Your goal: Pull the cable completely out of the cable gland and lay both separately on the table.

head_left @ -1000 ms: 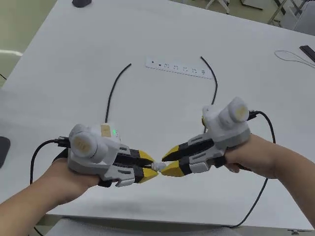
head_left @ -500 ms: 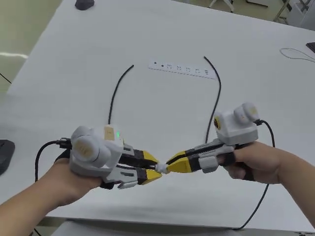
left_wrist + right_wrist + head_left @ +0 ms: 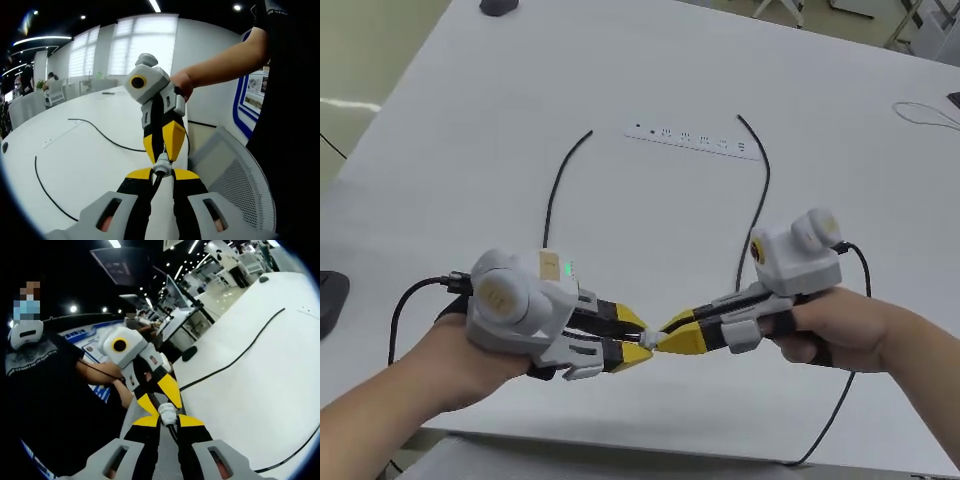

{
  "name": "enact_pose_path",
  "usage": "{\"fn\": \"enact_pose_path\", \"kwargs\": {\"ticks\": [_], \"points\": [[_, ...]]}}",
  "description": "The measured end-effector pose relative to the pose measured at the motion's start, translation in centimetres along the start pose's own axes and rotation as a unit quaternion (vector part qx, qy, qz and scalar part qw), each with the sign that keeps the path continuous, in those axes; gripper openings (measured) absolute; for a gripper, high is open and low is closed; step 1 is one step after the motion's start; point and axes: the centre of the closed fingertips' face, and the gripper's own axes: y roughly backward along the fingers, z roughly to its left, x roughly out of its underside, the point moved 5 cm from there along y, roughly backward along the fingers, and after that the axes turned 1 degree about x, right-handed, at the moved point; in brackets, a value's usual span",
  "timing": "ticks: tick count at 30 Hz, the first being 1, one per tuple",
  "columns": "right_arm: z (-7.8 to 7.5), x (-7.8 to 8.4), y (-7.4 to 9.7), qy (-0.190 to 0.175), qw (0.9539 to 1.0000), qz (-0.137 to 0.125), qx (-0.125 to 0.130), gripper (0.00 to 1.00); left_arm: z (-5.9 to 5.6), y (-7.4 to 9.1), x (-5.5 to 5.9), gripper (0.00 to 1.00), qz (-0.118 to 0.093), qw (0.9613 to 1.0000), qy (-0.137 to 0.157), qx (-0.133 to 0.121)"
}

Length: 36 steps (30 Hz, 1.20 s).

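A small white cable gland [image 3: 651, 340] hangs above the table's near edge, between the two grippers, which meet tip to tip. My right gripper [image 3: 665, 342] is shut on the gland [image 3: 168, 415], which sits between its yellow tips [image 3: 168, 419]. My left gripper [image 3: 638, 345] is shut on the thin black cable [image 3: 156, 184] just behind the gland [image 3: 161, 165]. The cable's two loose stretches [image 3: 553, 195] [image 3: 760, 200] trail away over the white table [image 3: 650, 230].
A white power strip [image 3: 692, 140] lies across the far middle of the table. A dark object [image 3: 498, 6] sits at the far edge, another [image 3: 328, 300] off the table's left side. Black leads [image 3: 405, 305] [image 3: 860, 280] run from both grippers.
My right gripper has swung a little outward and lies flatter. Both grippers stay joined at the gland near the table's front edge.
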Motion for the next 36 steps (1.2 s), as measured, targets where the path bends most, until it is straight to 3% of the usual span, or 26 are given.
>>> {"fn": "enact_pose_path", "kwargs": {"ticks": [4,7,9,13,15,17,18,19,20,22,23,24,26,27,29,31,33,36], "points": [[0.0,0.0,-0.2,0.064,0.9975,0.015,0.025,0.07,0.2,0.1,0.3,0.14,0.005,0.9999,0.014,-0.005],[0.2,0.2,-0.5,0.112,0.9925,0.027,0.041,0.07,0.2,0.0,0.6,0.14,0.010,0.9996,0.025,-0.002],[0.5,0.4,-0.7,0.149,0.9861,0.044,0.058,0.07,0.0,-0.1,0.8,0.14,0.014,0.9994,0.032,0.002],[0.5,1.0,-1.1,0.254,0.9575,0.086,0.107,0.07,0.0,-0.4,1.4,0.14,0.026,0.9986,0.045,0.007],[0.8,1.2,-1.4,0.303,0.9380,0.101,0.135,0.07,0.0,-0.4,1.6,0.14,0.029,0.9984,0.048,0.011],[1.0,1.5,-1.6,0.328,0.9240,0.112,0.161,0.07,0.0,-0.4,1.8,0.14,0.030,0.9977,0.058,0.016],[1.1,1.6,-1.8,0.349,0.9126,0.122,0.174,0.07,0.0,-0.4,1.8,0.14,0.030,0.9974,0.063,0.017],[1.2,1.7,-1.8,0.354,0.9094,0.126,0.179,0.07,-0.1,-0.5,1.9,0.14,0.030,0.9969,0.069,0.020],[1.3,1.8,-1.9,0.372,0.8980,0.135,0.193,0.07,-0.1,-0.5,2.0,0.14,0.030,0.9967,0.072,0.021],[1.4,1.8,-2.1,0.396,0.8795,0.146,0.220,0.07,0.1,-0.6,2.1,0.14,0.028,0.9958,0.085,0.019],[1.4,1.8,-2.2,0.403,0.8735,0.150,0.227,0.07,0.2,-0.5,2.1,0.14,0.025,0.9951,0.093,0.021],[1.5,1.7,-2.2,0.426,0.8581,0.154,0.242,0.07,0.2,-0.5,2.1,0.14,0.024,0.9949,0.096,0.020],[1.7,1.5,-2.4,0.458,0.8321,0.161,0.269,0.07,0.4,-0.4,2.0,0.14,0.014,0.9929,0.117,0.015],[1.8,1.5,-2.5,0.461,0.8276,0.162,0.277,0.07,0.5,-0.3,2.0,0.14,0.013,0.9919,0.125,0.018],[1.9,1.4,-2.7,0.480,0.8095,0.166,0.293,0.07,0.6,-0.1,2.1,0.14,0.008,0.9914,0.129,0.016],[1.8,1.5,-3.0,0.474,0.8125,0.160,0.300,0.07,0.6,0.0,2.1,0.14,0.008,0.9916,0.128,0.014],[1.7,1.6,-3.0,0.477,0.8116,0.156,0.299,0.07,0.5,0.1,2.1,0.14,0.011,0.9941,0.108,0.007],[1.6,1.5,-2.9,0.466,0.8212,0.151,0.292,0.08,0.5,0.0,2.3,0.14,0.011,0.9937,0.111,0.008]]}}
